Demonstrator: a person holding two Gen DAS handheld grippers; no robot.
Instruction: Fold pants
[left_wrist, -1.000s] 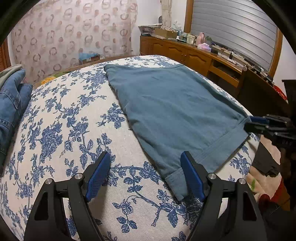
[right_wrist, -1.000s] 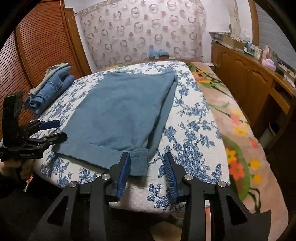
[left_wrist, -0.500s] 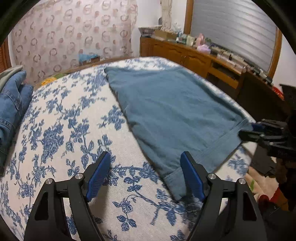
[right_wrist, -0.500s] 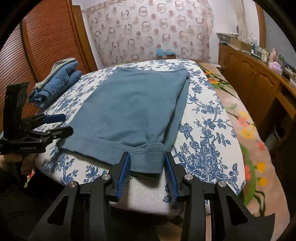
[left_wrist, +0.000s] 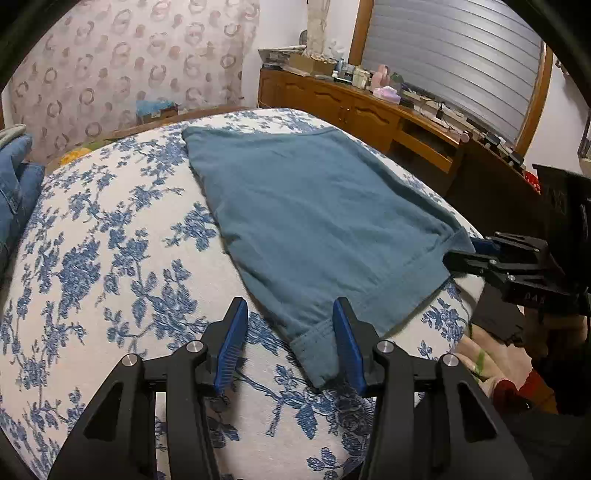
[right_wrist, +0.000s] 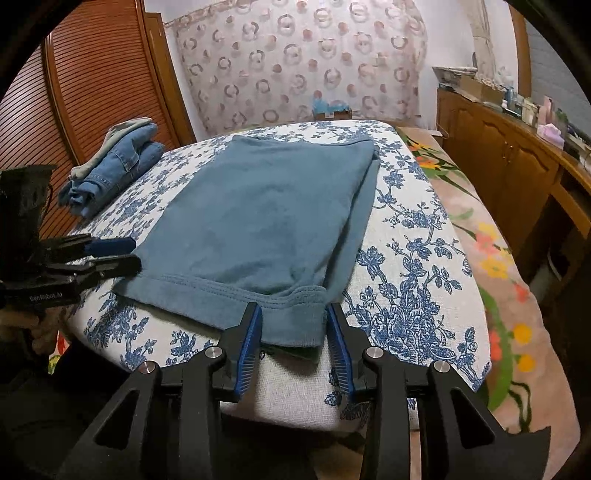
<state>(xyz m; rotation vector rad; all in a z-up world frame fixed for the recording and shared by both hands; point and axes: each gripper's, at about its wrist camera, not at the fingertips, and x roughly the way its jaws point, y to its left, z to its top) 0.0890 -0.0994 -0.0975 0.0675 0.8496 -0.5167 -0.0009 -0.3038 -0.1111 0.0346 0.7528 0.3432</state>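
Teal-blue pants (left_wrist: 317, 221) lie flat, folded lengthwise, on the floral bed cover; they also show in the right wrist view (right_wrist: 266, 218). My left gripper (left_wrist: 290, 332) is open at the near left hem corner, its right pad (left_wrist: 345, 343) against the cuff. My right gripper (right_wrist: 293, 332) is open, with the near right hem corner (right_wrist: 295, 317) lying between its two pads. Each gripper shows in the other's view: the right one (left_wrist: 465, 254) at the hem's right corner, the left one (right_wrist: 118, 254) at its left corner.
The bed cover (left_wrist: 110, 258) is white with blue flowers. Folded jeans (right_wrist: 114, 162) lie on the far left of the bed. A wooden cabinet (left_wrist: 369, 110) with clutter runs along the right. A wooden slatted door (right_wrist: 92, 85) stands on the left. A flowered rug (right_wrist: 491, 258) covers the floor.
Both grippers have moved in toward the hem. The left jaws have narrowed around the left corner, and the right hem corner now lies between the right pads.
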